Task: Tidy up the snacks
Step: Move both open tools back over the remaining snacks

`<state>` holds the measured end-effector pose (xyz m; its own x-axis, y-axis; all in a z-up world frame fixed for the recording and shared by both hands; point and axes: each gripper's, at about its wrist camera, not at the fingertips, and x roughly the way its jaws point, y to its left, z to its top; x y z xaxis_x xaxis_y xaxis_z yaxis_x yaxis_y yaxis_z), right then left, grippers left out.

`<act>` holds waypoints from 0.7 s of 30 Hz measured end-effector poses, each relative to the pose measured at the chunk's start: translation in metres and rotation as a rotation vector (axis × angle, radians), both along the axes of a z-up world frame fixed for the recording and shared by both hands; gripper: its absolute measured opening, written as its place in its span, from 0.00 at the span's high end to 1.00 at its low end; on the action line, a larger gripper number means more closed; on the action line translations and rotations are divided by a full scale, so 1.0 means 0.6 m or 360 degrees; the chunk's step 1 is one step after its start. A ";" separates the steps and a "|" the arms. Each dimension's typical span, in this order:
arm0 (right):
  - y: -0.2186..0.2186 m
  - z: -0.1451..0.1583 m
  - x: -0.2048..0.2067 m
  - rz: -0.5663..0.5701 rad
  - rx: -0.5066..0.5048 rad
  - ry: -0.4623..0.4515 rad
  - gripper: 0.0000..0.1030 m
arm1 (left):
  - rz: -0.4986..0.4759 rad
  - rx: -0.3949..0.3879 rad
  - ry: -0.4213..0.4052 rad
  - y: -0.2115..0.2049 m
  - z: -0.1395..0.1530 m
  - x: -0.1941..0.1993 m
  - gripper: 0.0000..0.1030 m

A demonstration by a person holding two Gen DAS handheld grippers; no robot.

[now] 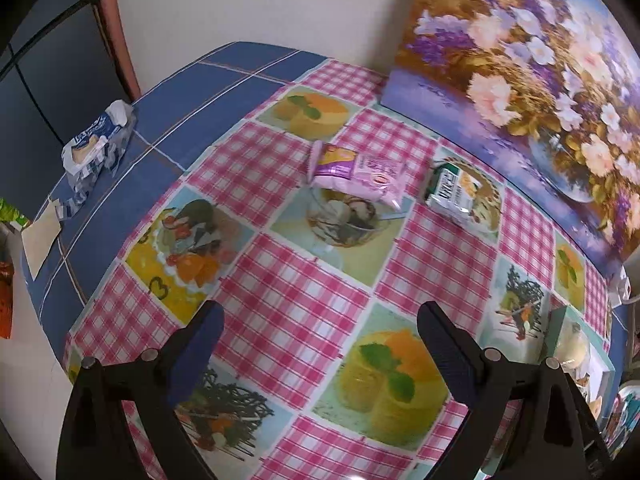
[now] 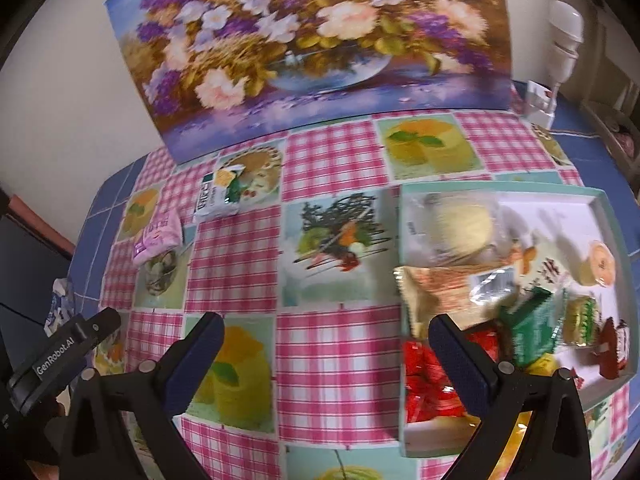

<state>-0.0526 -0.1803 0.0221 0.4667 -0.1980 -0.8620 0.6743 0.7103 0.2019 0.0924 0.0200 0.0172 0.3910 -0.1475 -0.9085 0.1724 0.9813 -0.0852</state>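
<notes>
A pink-purple snack packet (image 1: 356,172) and a green-white snack packet (image 1: 456,192) lie on the checked tablecloth near the flower painting. My left gripper (image 1: 320,340) is open and empty, well short of them. Both packets also show in the right wrist view, pink (image 2: 156,240) and green-white (image 2: 218,196). A pale green box (image 2: 408,364) at the right holds several wrapped snacks. My right gripper (image 2: 326,352) is open and empty above the cloth, its right finger over the box's left edge. The box's corner also shows in the left wrist view (image 1: 560,332).
A flower painting (image 2: 312,40) leans on the wall at the table's back. A torn blue-white wrapper (image 1: 100,140) lies on the blue cloth at far left. A white lamp (image 2: 564,40) and a small white box (image 2: 540,100) stand at back right. The left gripper's body (image 2: 64,356) is at lower left.
</notes>
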 end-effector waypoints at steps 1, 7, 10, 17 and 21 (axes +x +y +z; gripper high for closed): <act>0.003 -0.002 0.006 0.0009 -0.0007 0.0009 0.00 | 0.0011 -0.0001 0.0005 0.005 -0.002 0.004 0.06; 0.014 -0.017 0.032 0.0058 -0.0038 0.0062 0.00 | 0.0038 0.0000 0.0025 0.020 -0.012 0.024 0.06; 0.015 -0.024 0.044 0.0071 -0.0034 0.0070 0.00 | 0.0040 0.0001 0.0045 0.020 -0.019 0.035 0.06; 0.005 -0.037 0.082 0.0095 -0.0027 0.0074 0.00 | 0.0013 -0.0045 0.0049 0.005 -0.019 0.068 0.06; -0.010 -0.038 0.101 0.0087 -0.0045 0.0068 0.00 | 0.0033 -0.0108 0.0061 0.003 -0.019 0.092 0.06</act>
<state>0.0078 -0.1864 -0.0009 0.4407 -0.1974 -0.8757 0.6417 0.7515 0.1535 0.1478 0.0218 0.0057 0.3597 -0.2014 -0.9111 0.1476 0.9764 -0.1576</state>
